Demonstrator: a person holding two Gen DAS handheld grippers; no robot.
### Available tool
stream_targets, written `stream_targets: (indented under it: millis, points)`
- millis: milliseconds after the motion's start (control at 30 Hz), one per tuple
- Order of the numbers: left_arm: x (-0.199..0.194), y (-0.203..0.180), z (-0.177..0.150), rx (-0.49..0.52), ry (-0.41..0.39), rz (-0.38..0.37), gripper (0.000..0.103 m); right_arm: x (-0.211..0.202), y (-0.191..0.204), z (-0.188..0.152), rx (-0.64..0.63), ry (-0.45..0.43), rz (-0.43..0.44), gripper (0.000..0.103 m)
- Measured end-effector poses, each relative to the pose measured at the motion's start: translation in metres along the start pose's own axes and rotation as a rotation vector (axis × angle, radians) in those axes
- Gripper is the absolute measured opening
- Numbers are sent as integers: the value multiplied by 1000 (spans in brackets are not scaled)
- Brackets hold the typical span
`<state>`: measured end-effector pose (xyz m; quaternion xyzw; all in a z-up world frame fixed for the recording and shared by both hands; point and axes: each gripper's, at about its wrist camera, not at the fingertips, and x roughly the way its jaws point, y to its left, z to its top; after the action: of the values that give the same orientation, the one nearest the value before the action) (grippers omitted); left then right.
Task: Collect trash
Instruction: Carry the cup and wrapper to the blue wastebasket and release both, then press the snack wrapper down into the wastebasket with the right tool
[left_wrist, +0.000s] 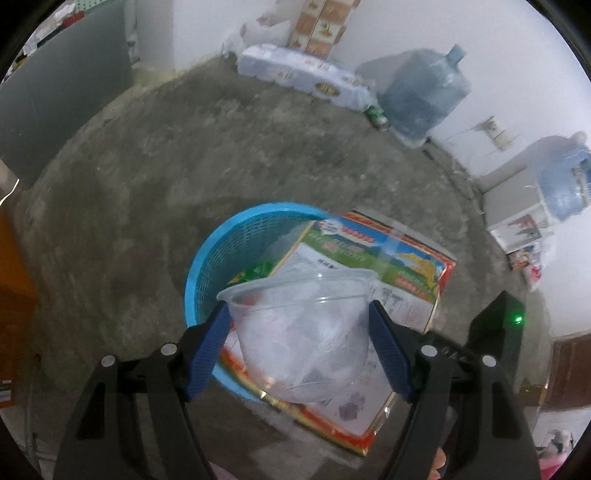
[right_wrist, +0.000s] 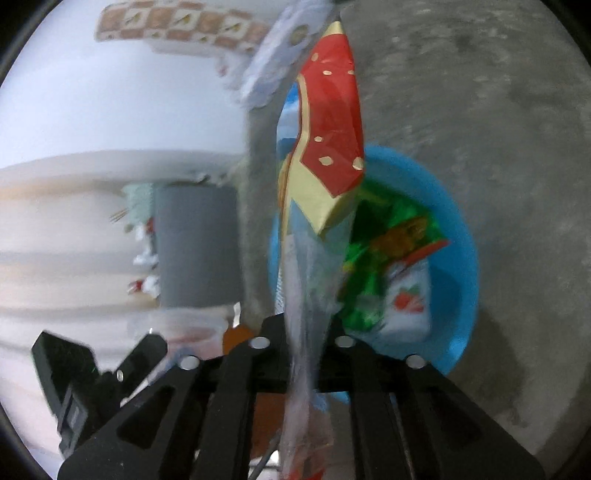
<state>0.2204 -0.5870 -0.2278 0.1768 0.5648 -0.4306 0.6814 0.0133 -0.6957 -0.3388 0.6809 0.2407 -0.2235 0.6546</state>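
Left tool (left_wrist: 298, 314): gripping a clear plastic bowl (left_wrist: 301, 332) by its sides, one blue pad (left_wrist: 207, 347) pressing on each flank. The bowl is tilting, its rim turned up and away, and is hanging over the basket.

Basket (left_wrist: 207, 254): blue plastic, latticed wall, standing on the grey concrete floor (left_wrist: 155, 177). A large flattened printed bag (left_wrist: 369, 266), red-bordered with green and white panels, is lying across its rim and spilling onto the floor to the right. A green wrapper (left_wrist: 258, 271) is showing inside.

Right tool (right_wrist: 304, 332): jaws standing partly apart, with the printed bag (right_wrist: 328, 147) passing between them; whether the fingers are pressing on it cannot be told, as the picture is blurring there. The bag's red-and-gold end is reaching over the basket (right_wrist: 454, 236), where the green wrapper (right_wrist: 384, 240) is lying.

Background, left view: two water jugs (left_wrist: 424, 96), a pack of bottles (left_wrist: 295, 72) along the wall.
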Motion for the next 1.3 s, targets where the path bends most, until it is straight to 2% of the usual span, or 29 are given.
stream_targets:
  millis: [67,267,433,533,600,733,933,1067,1167,1233,1300]
  points:
    - [15,3,-2,-10,24,11,73,0,-1,-1,-18,-24,-82,70]
    - [47,12,-8,-51,83,-1,73,-20,-4,-11,-88,-37,-133,74]
    - [65,16,-9,-98,128,-33,73,-22,-20,-7,-122,-2,-184,74]
    - [69,18,-7,-127,164,-38,84,-24,-21,-9,-128,6,-175,74]
    - [65,18,-5,-131,158,-29,89,-21,-20,-8,-134,9,-185,74]
    - [51,17,0,-134,147,-25,91,-21,-16,-10,-165,2,-211,74]
    - [-12,15,12,-128,89,-40,91,-29,-15,-15,-192,-30,-228,74]
    - [-81,14,12,-82,23,-28,91,-32,-15,-11,-204,-49,-280,73]
    - [-140,19,0,-32,-29,-21,91,-38,-8,-12,-256,-80,-321,65]
    - [-184,29,-18,3,-53,-4,91,-41,-5,-13,-294,-91,-355,62]
    - [-218,42,-39,19,-72,1,91,-41,-3,-13,-327,-100,-408,49]
